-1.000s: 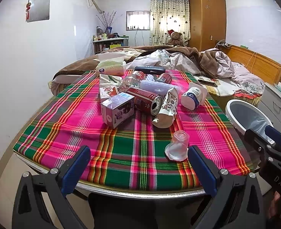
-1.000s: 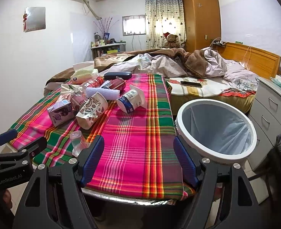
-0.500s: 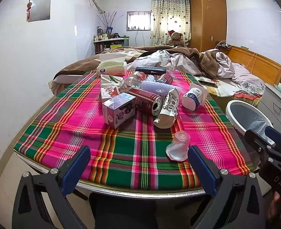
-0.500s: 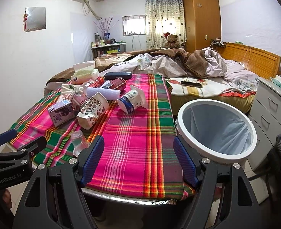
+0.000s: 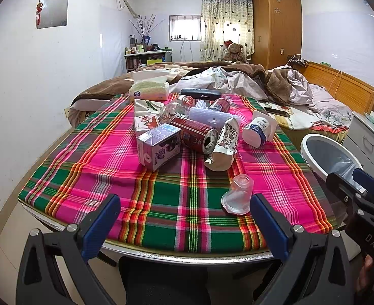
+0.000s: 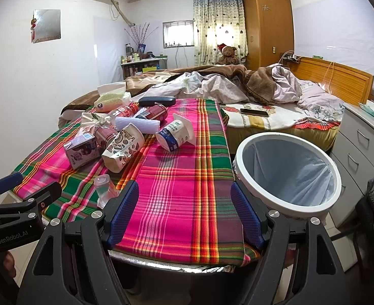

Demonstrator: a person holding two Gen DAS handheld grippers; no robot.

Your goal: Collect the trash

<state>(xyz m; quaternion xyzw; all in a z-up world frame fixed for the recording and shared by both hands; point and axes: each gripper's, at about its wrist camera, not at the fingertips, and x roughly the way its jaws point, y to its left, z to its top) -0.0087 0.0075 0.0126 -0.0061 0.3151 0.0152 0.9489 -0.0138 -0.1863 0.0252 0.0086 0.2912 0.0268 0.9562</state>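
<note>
A pile of trash lies on the plaid tablecloth (image 5: 90, 167): a purple carton (image 5: 159, 146), a red can (image 5: 195, 134), a patterned paper cup (image 5: 223, 145), a white yogurt cup (image 5: 258, 132) and a clear plastic cup (image 5: 237, 194) nearest the front edge. My left gripper (image 5: 184, 216) is open and empty, just before the clear cup. My right gripper (image 6: 184, 208) is open and empty over the table's front right part. The white bin (image 6: 288, 172) with a grey liner stands right of the table. The clear cup also shows in the right wrist view (image 6: 105, 190).
A tissue pack (image 5: 148, 90) and a black case (image 5: 200, 92) lie at the table's far end. An unmade bed (image 6: 263, 94) is behind. A drawer unit (image 6: 362, 150) stands right of the bin. A black chair (image 5: 161, 279) is below the table's front edge.
Both grippers have barely moved; the left wrist view has shifted very slightly. Nothing on the table has moved.
</note>
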